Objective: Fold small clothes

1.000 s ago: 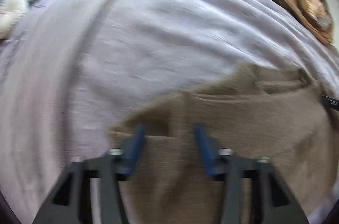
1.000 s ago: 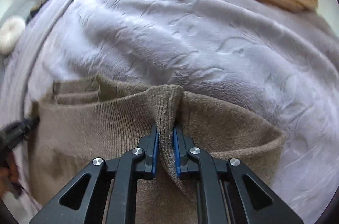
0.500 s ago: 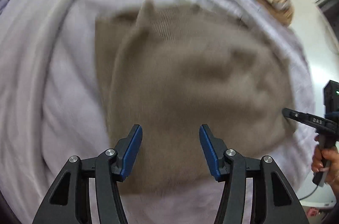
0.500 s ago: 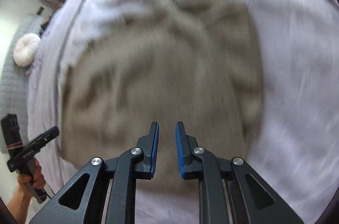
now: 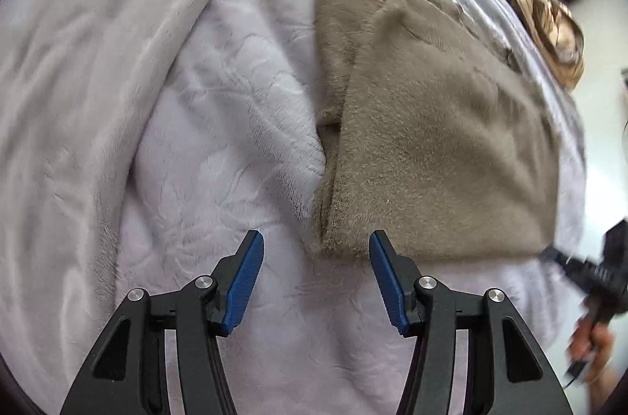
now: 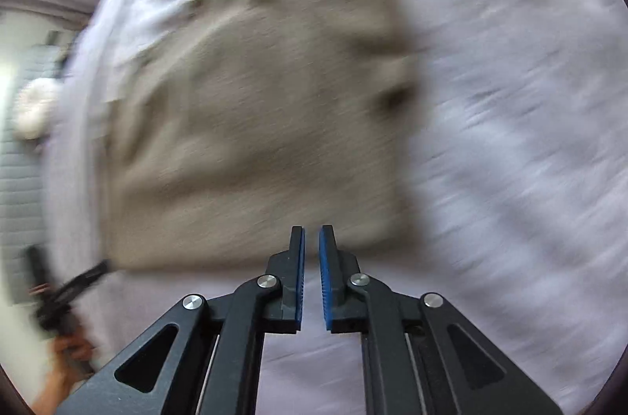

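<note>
Garment: taupe knitted fabric piece (image 5: 431, 140), folded to a rough rectangle, lies flat on the pale lilac plush blanket (image 5: 216, 101), long axis running near to far. Left gripper (image 5: 316, 273) released, jaws wide apart and empty, hanging just off the garment's near left corner. Right gripper (image 6: 311, 258) nearly closed, a narrow gap between the pads, nothing in it, poised at the near edge toward the right corner. Judgement: both hands sit on the near side, so the next fold likely starts from that edge.
</note>
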Motion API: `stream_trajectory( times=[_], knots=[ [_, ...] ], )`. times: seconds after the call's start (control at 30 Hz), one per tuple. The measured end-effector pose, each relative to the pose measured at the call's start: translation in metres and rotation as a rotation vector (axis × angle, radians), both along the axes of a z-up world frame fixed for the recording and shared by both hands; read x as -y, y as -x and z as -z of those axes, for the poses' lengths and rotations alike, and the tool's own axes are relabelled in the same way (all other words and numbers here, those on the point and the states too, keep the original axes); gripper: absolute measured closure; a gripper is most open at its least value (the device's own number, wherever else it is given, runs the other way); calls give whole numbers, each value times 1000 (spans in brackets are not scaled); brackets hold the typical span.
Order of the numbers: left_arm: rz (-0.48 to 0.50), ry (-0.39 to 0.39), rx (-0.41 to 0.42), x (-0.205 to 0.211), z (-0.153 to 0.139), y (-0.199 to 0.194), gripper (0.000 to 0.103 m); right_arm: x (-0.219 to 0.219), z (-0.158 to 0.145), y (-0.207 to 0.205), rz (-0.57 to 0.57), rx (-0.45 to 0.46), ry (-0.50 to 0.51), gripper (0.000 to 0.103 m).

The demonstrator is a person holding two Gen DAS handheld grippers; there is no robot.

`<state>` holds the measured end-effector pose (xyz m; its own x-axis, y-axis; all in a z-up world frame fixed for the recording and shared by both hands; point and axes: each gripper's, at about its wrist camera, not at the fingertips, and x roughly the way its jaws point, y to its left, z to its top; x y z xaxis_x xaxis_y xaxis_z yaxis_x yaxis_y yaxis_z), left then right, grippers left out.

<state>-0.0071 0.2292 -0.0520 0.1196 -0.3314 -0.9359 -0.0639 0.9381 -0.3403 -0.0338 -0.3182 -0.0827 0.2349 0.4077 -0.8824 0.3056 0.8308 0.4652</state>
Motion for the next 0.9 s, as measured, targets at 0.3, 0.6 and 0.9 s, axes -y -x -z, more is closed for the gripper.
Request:
stream_trajectory(
  times=[0.3,0.6,0.9],
  knots=[
    [116,92,17,23,3,-18,86,-148,70,-9,72,-104,-505,51],
    [145,91,47,7,-1,-9,96,-165,56,-28,58,-63,-441,95],
    [122,3,42,-9,2,6,95,-175,69,-25,-56,-182,-309,93]
  ],
)
